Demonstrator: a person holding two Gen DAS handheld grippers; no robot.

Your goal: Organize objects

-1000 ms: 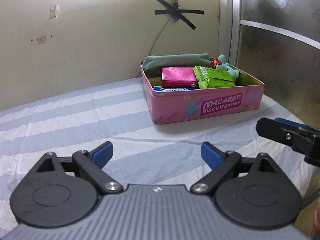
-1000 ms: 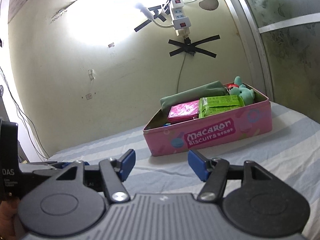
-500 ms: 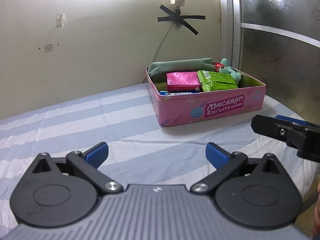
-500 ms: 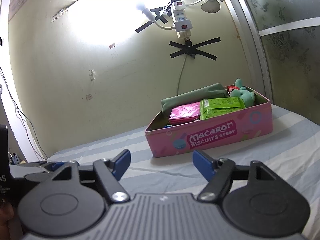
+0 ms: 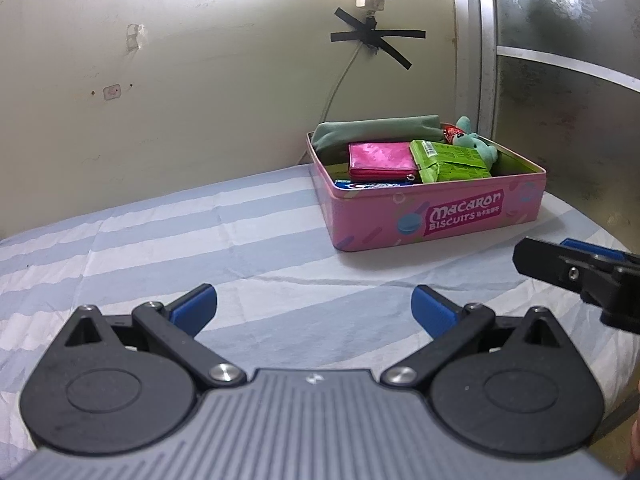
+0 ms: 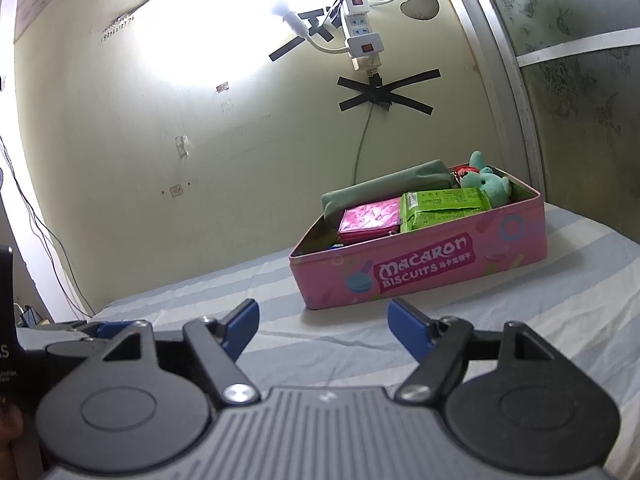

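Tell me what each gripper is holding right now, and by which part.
Nothing is held. The left gripper is open and empty; the right gripper is opening, nothing between its fingers. The pink biscuit tin sits untouched ahead.

Indoor light, sharp focus, heavy fisheye bend at edges.
Lamp (image 6: 288, 20) blows out the wall (image 6: 192, 52) in right view; left view evenly lit, tin (image 5: 432, 216) casts soft shadow on sheet (image 5: 200, 240); corners dark.
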